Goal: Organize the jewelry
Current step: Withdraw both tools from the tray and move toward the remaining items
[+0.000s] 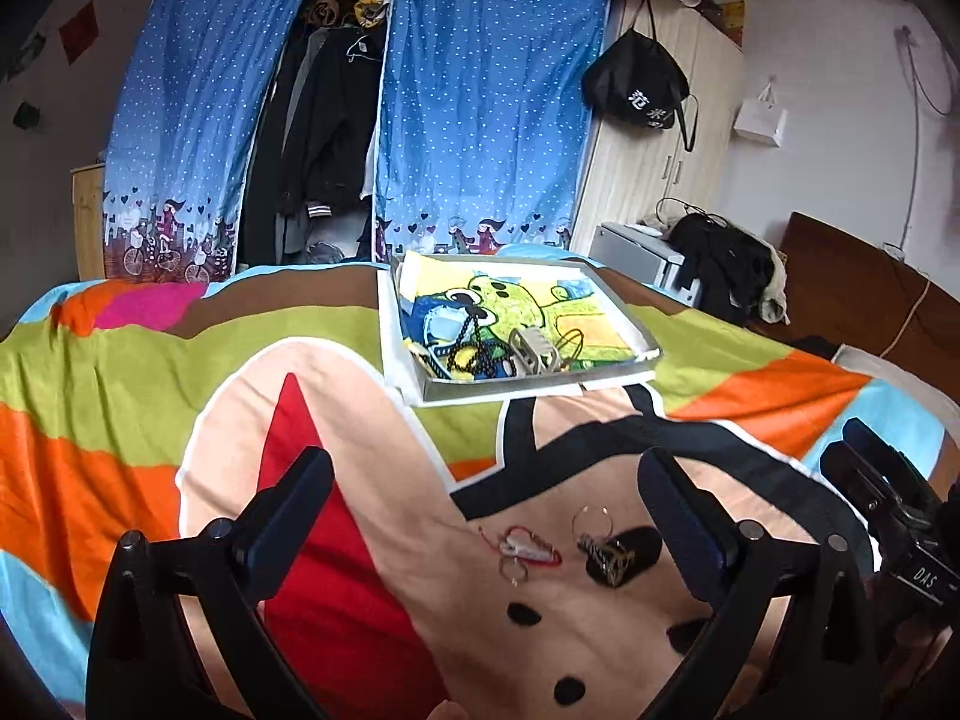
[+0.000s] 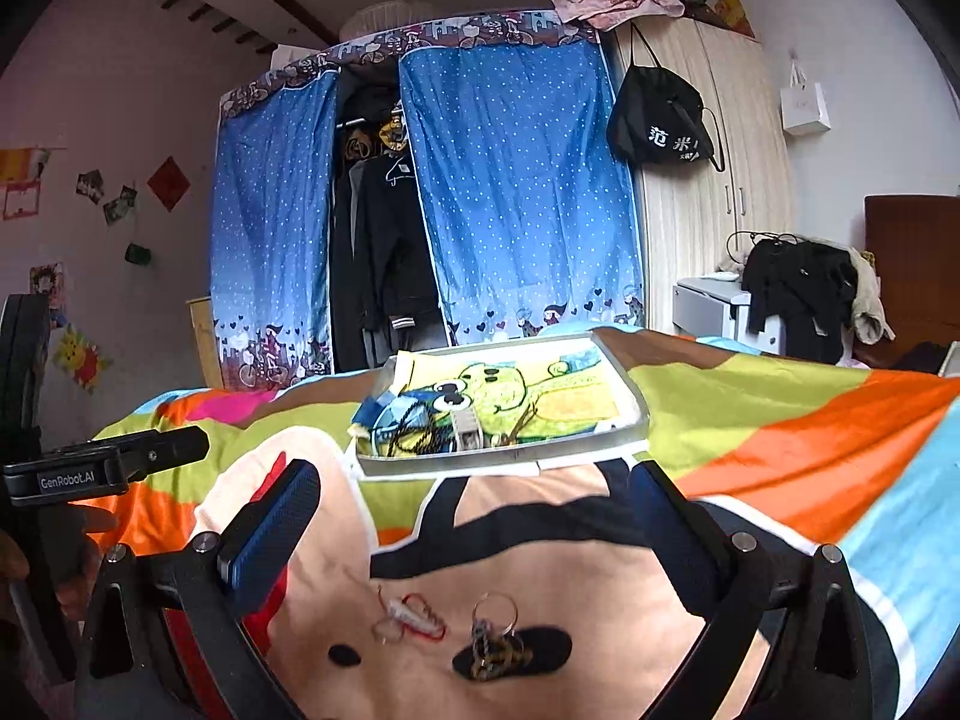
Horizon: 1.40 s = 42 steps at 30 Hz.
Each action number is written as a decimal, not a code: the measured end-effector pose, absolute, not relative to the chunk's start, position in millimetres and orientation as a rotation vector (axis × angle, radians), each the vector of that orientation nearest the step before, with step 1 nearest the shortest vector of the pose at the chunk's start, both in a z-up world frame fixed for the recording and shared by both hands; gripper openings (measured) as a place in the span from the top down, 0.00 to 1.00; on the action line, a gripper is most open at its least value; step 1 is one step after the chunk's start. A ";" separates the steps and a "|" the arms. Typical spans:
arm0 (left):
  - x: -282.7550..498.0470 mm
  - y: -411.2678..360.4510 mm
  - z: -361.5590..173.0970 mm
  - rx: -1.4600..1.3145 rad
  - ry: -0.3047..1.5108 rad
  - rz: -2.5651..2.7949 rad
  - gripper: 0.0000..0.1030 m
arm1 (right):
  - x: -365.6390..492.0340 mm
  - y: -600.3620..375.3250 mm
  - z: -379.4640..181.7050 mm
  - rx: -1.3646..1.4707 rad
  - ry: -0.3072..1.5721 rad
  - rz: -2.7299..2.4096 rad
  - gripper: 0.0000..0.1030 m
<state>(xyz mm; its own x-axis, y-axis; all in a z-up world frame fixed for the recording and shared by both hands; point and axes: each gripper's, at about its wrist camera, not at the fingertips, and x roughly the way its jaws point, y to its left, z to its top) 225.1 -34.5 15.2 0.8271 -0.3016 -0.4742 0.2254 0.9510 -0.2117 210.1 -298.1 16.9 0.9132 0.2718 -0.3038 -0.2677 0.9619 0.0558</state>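
Two grippers are shown above a bed, each with its jaws spread wide and nothing held or touched between them. The left gripper [image 1: 486,501] is seen from its own camera, its blue-padded fingers [image 1: 294,495] framing loose jewelry on the blanket [image 1: 120,360]; the right gripper [image 2: 480,516] frames the same pieces from a lower angle. Two small clusters are laid side by side near the blanket's near edge: a red-corded charm with a ring [image 1: 523,549] [image 2: 411,615], and just beside it a hoop earring with a dark patterned piece [image 1: 600,546] [image 2: 495,639], the latter resting on a black patch of the printed pattern. A shallow white tray [image 1: 420,384] [image 2: 636,414], lined with a cartoon-printed cloth, is set farther back toward the blanket's far edge; a black bead necklace [image 1: 474,348], a grey clip [image 1: 531,351] and tangled cords are gathered in its near left corner. Beyond the bed, a fabric wardrobe with blue dotted curtains [image 2: 510,180] is parted on dark hanging clothes. A wooden cupboard [image 2: 690,210] carrying a black drawstring bag [image 2: 660,120] stands to its right.
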 end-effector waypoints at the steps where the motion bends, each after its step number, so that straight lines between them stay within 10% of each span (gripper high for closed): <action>1: 222.3 -33.9 13.8 -0.144 0.525 -0.280 0.02 | 204.2 -297.0 15.1 0.014 0.319 0.276 0.00; 42: 232.9 -41.6 -95.1 -0.110 1.030 -0.309 0.02 | 209.4 -303.1 -66.1 0.139 0.859 0.173 0.00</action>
<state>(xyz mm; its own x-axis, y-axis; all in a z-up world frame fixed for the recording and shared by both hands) 232.9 -41.6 -95.1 0.4761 -0.3040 -0.8251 0.2013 0.9511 -0.2343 209.4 -303.1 -66.1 0.6408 0.2070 -0.7393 -0.0952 0.9770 0.1911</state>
